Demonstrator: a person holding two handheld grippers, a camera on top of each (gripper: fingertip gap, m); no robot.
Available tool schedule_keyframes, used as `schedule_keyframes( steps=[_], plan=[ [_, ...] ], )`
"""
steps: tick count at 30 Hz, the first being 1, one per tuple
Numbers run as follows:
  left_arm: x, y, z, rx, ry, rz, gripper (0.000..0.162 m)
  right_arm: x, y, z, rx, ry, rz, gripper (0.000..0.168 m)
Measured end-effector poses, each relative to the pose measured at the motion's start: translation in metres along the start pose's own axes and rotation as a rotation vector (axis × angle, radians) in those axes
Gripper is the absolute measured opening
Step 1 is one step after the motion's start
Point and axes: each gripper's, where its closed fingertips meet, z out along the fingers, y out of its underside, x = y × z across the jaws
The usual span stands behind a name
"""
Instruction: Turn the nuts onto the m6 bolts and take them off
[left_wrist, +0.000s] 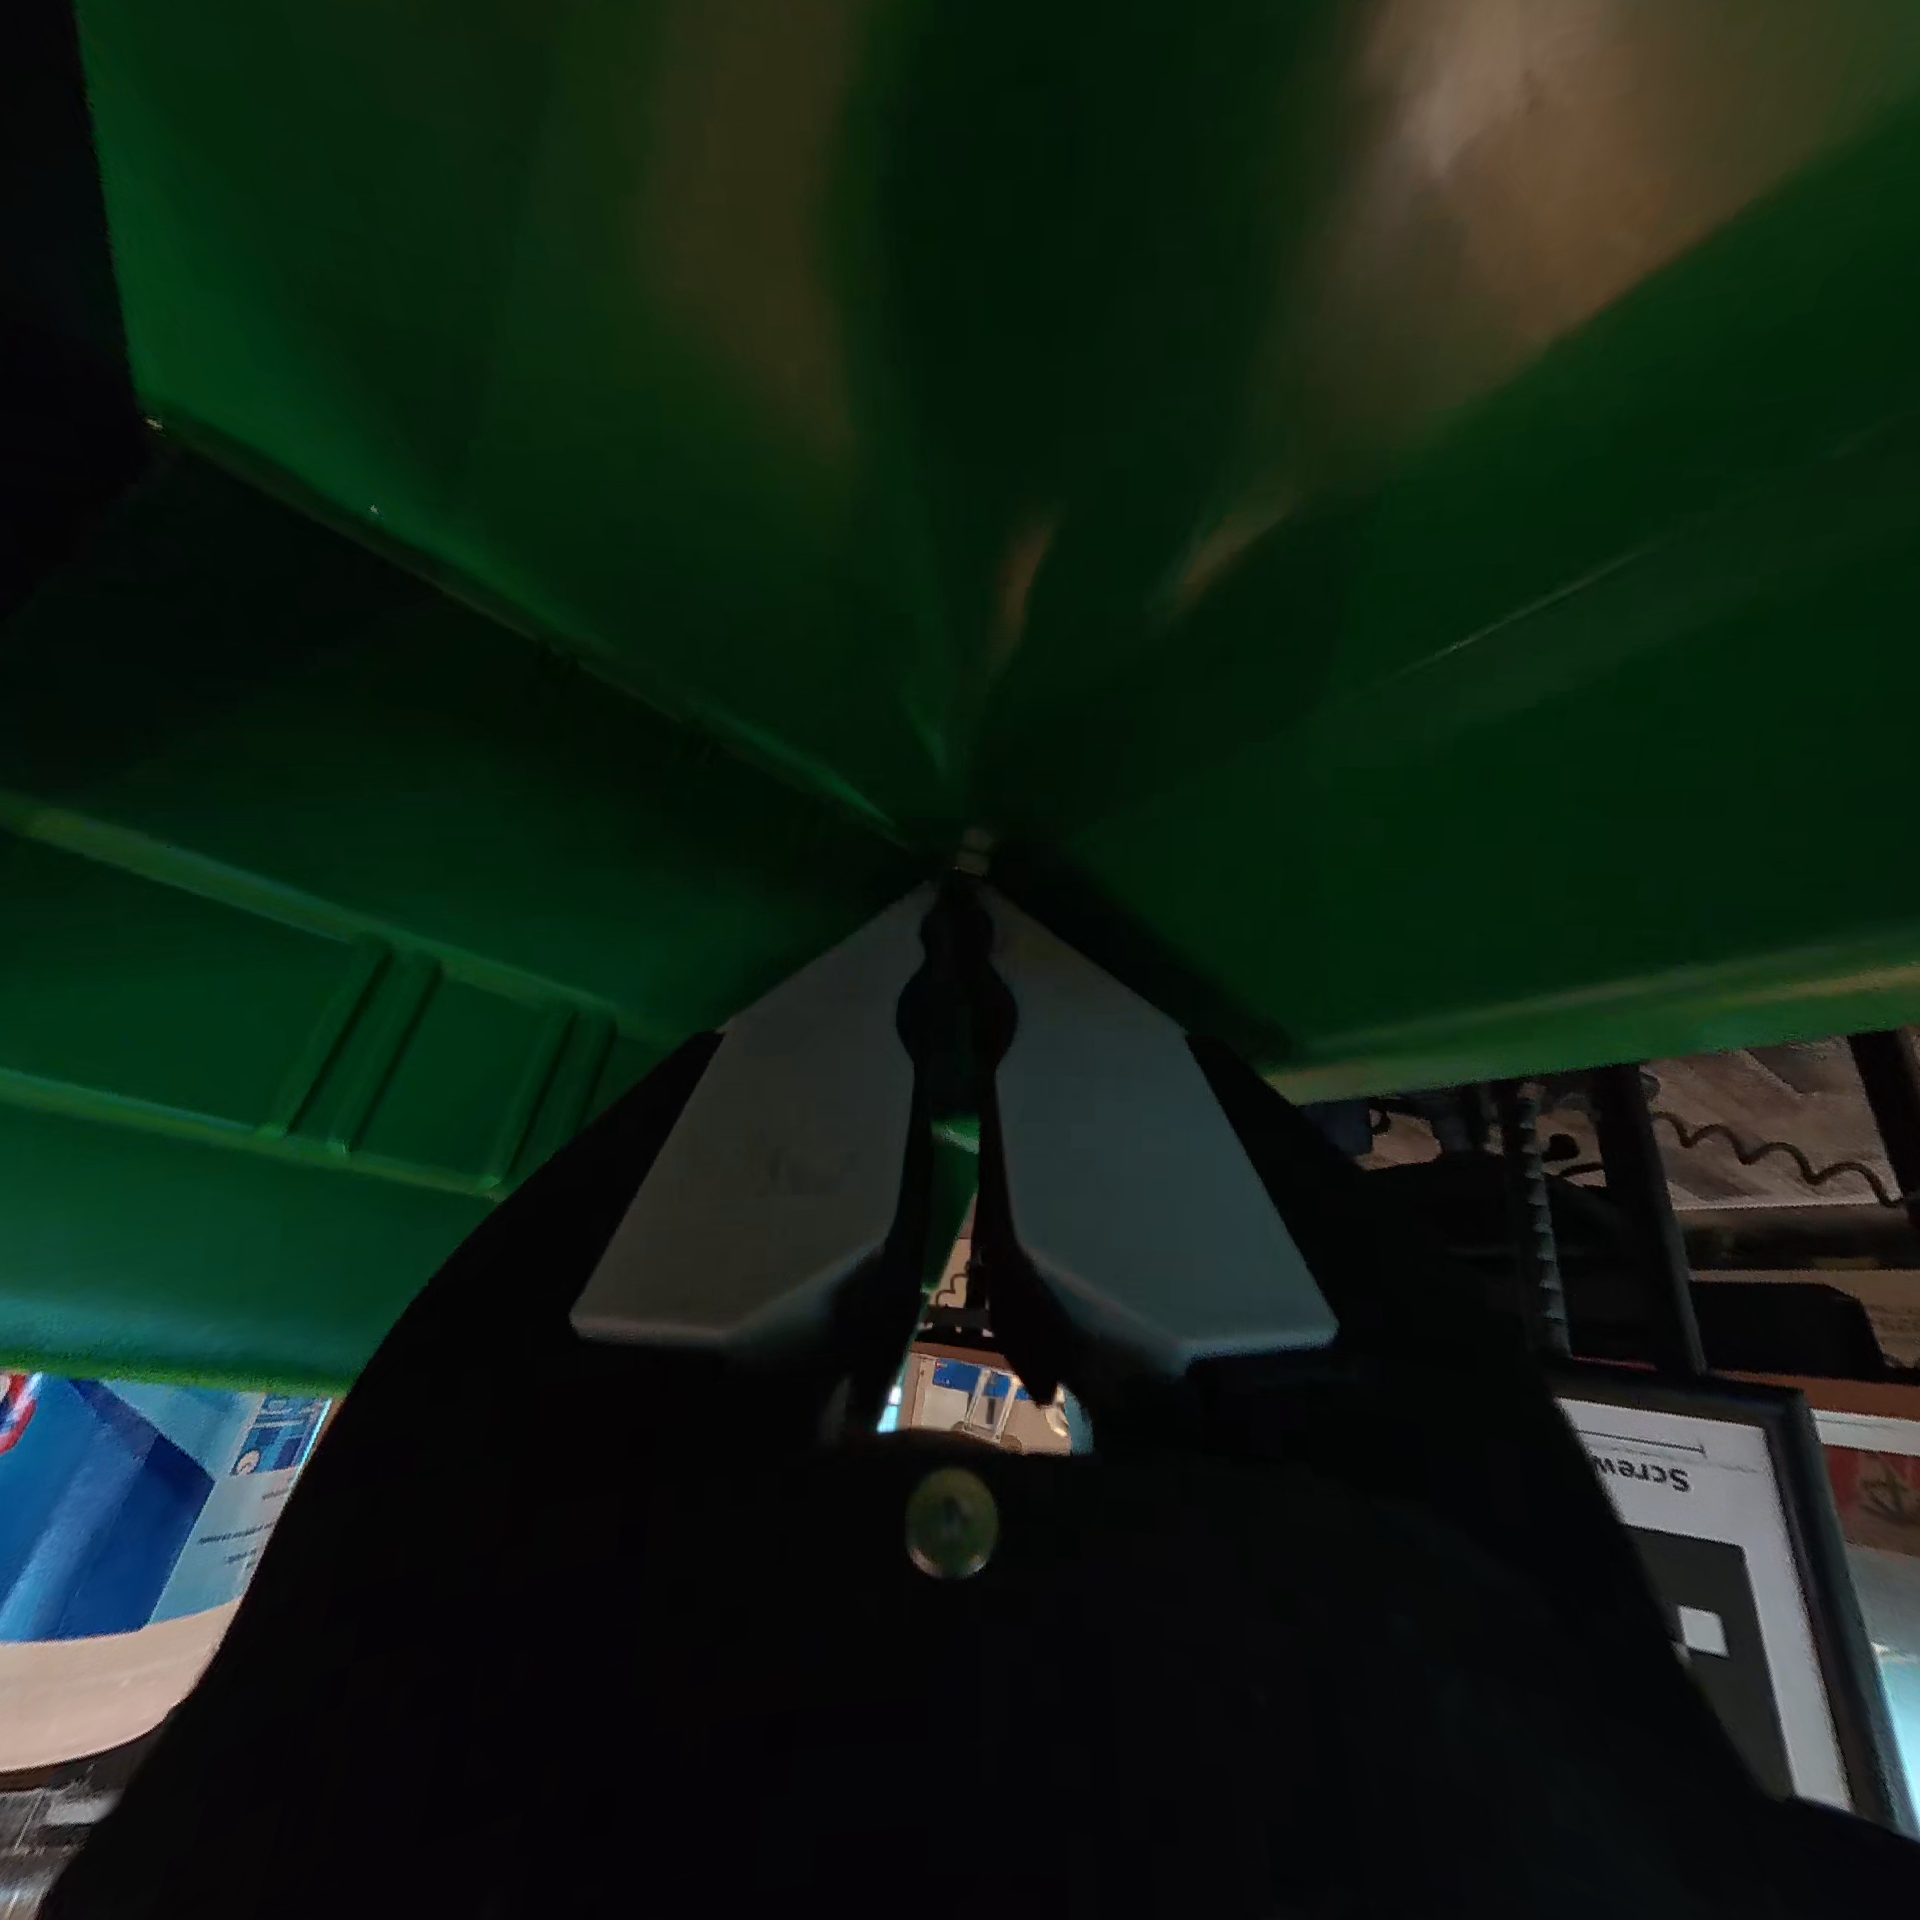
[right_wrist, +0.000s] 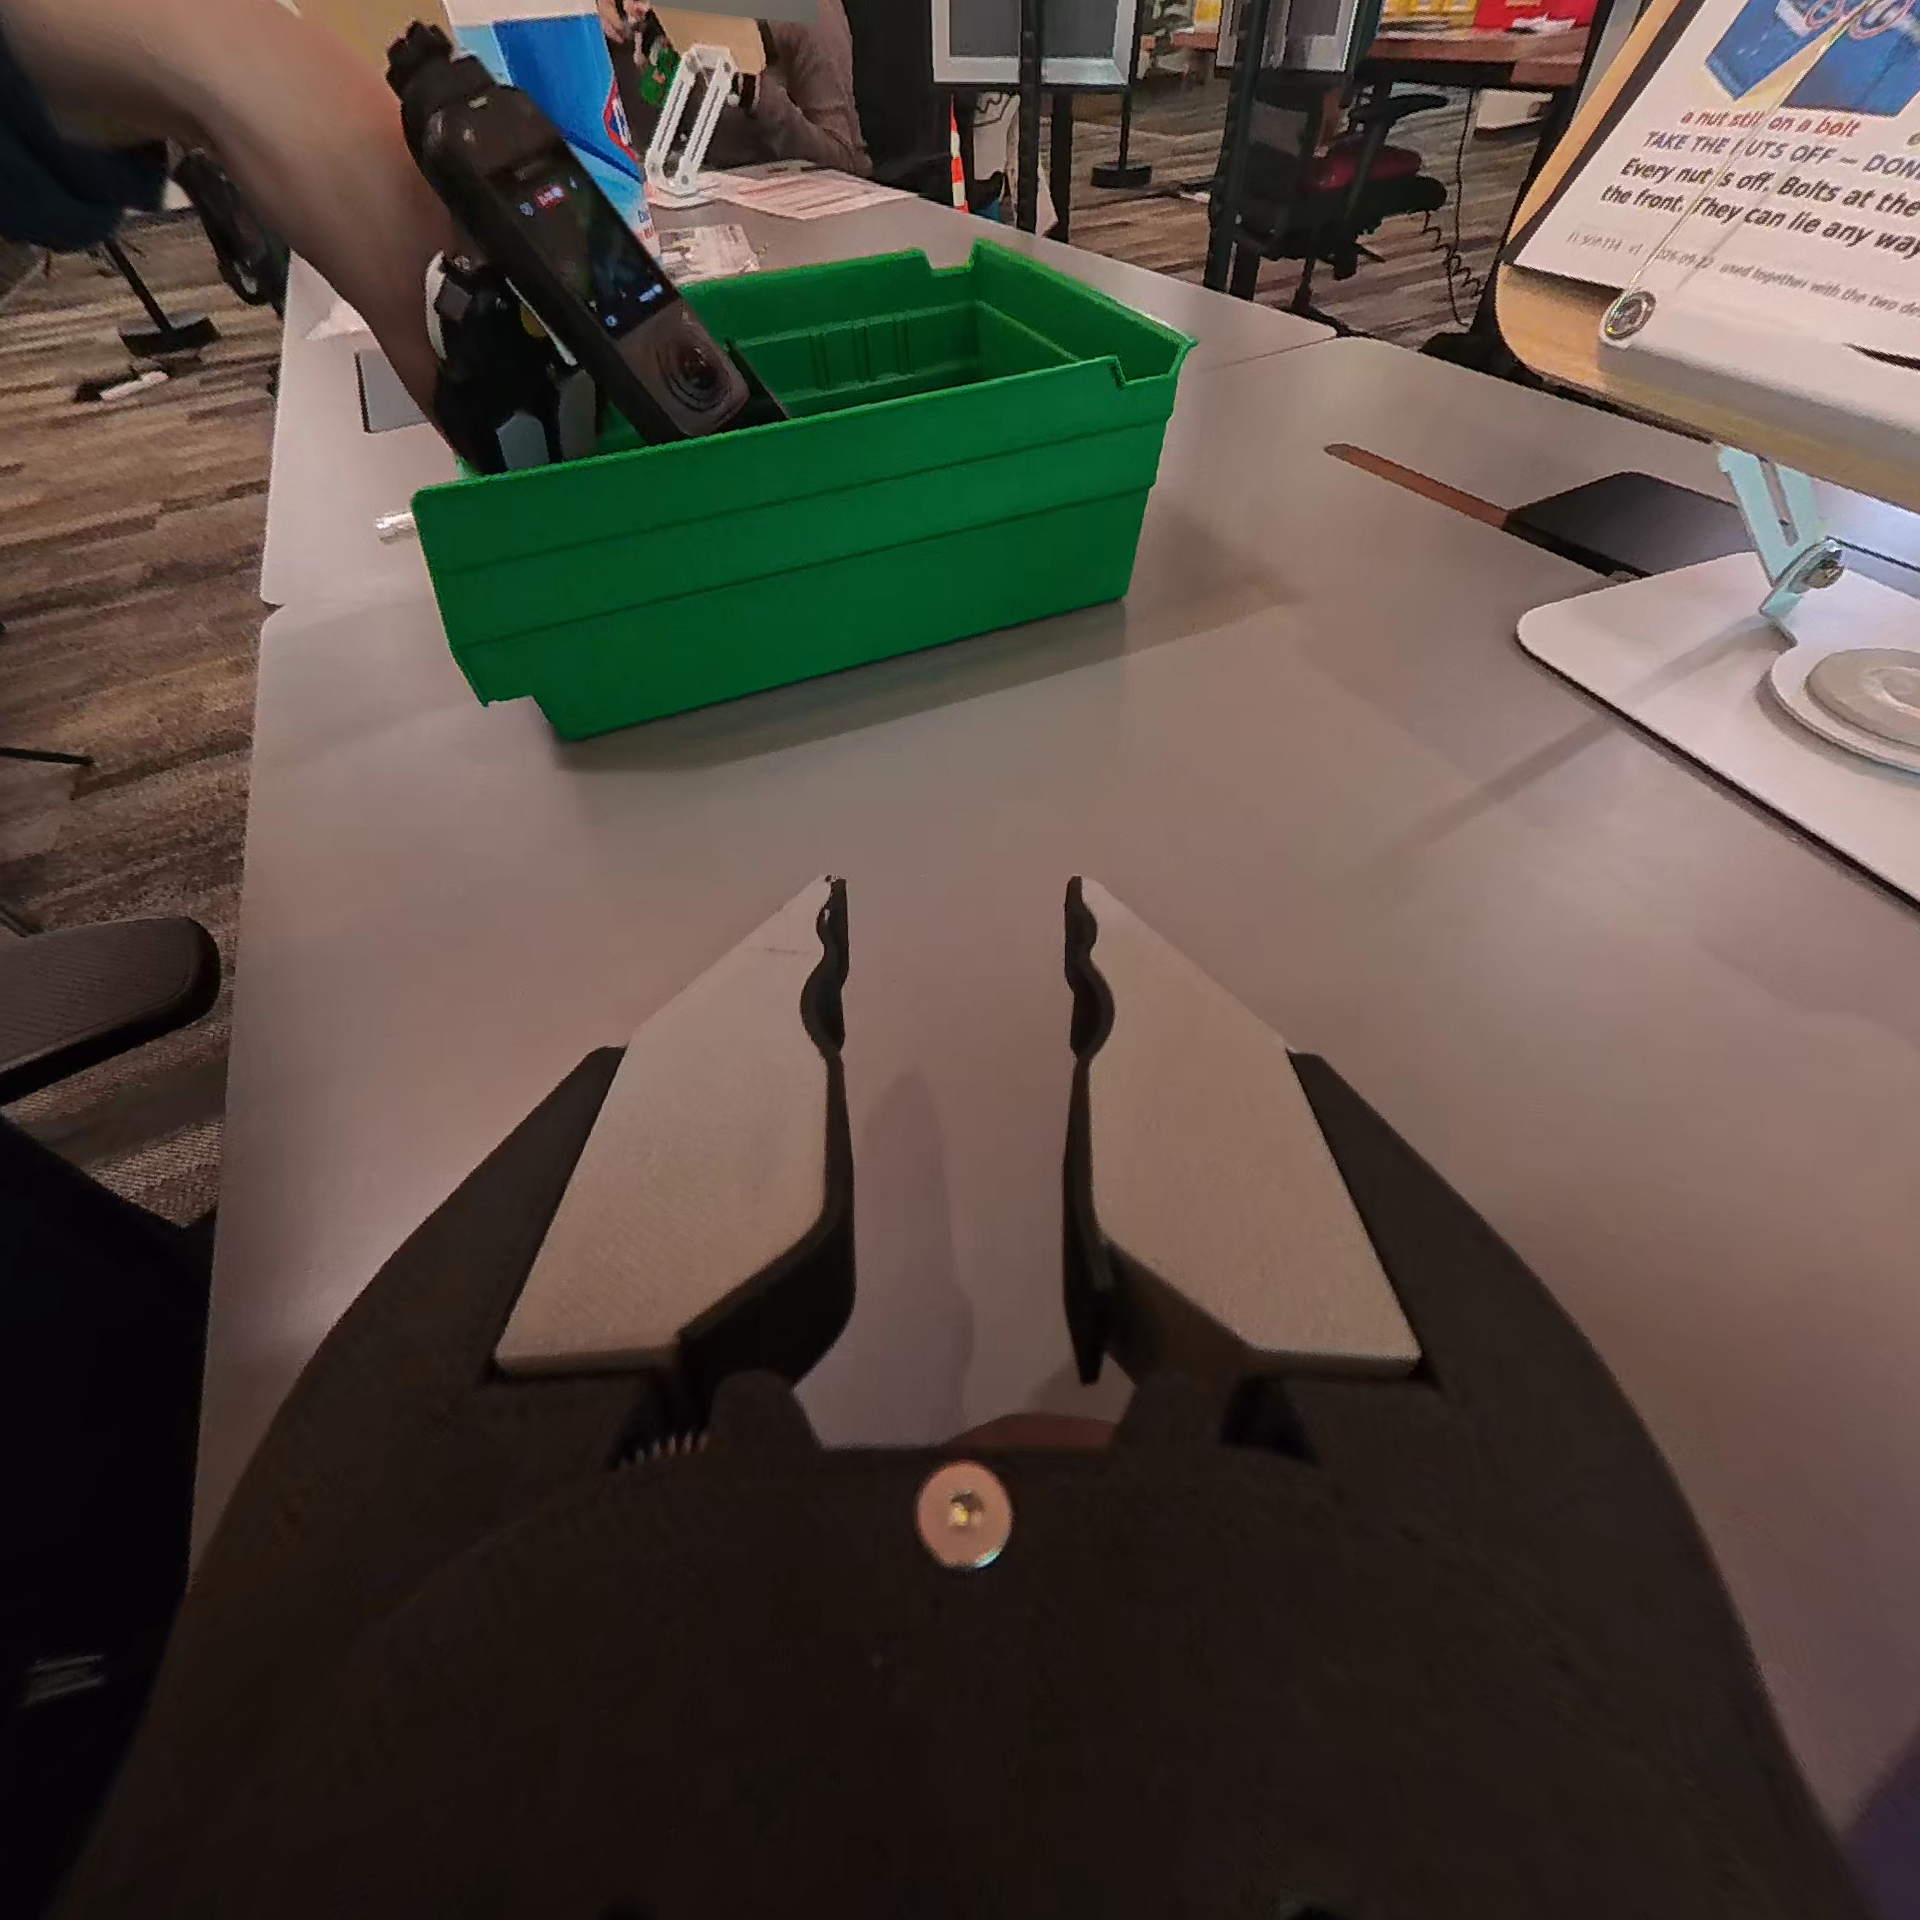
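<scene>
In the left wrist view my left gripper (left_wrist: 961, 883) is inside the green bin (left_wrist: 623, 416), its tips in a bottom corner. The jaws are closed, and a small silvery piece (left_wrist: 971, 844) shows right at the tips; I cannot tell whether it is a nut or a bolt. The right wrist view shows the green bin (right_wrist: 790, 582) on the grey table (right_wrist: 1351, 987), with the left gripper (right_wrist: 520, 426) reaching down into its left end. My right gripper (right_wrist: 956, 904) is open and empty, low over the table in front of the bin. A silvery bolt end (right_wrist: 393, 525) lies beside the bin's left wall.
A person's arm (right_wrist: 260, 135) holds the left gripper. An instruction sheet (right_wrist: 1766, 208) stands on a white stand (right_wrist: 1642, 665) at the right. A dark flat pad (right_wrist: 1621, 520) lies behind it. The table's left edge drops to carpet. The grippers' ends are close to 40 centimeters from one another.
</scene>
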Motion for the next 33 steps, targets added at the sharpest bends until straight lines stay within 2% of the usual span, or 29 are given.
schedule_keyframes(
  steps=[10, 15, 18, 21, 24, 33],
  plan=[
    [-0.005, -0.012, -0.005, 0.148, -0.007, -0.052, 0.000, -0.003, -0.001, 0.000, 0.002, -0.003, -0.011, 0.038],
    [-0.006, -0.035, -0.019, 0.326, 0.036, -0.128, 0.000, -0.003, 0.001, 0.001, -0.004, -0.002, -0.014, 0.039],
    [-0.013, -0.040, -0.027, 0.360, -0.015, -0.129, 0.000, -0.003, 0.002, 0.002, -0.011, 0.005, -0.023, 0.038],
    [-0.009, -0.043, -0.038, 0.418, 0.033, -0.144, 0.000, -0.002, 0.002, 0.002, -0.011, 0.009, -0.024, 0.038],
    [-0.009, -0.035, -0.039, 0.417, 0.055, -0.172, 0.007, -0.002, 0.002, 0.002, -0.008, 0.010, -0.021, 0.038],
    [-0.001, -0.033, -0.014, 0.387, 0.119, -0.198, 0.012, -0.005, 0.002, 0.003, -0.010, 0.010, -0.039, 0.038]
  ],
)
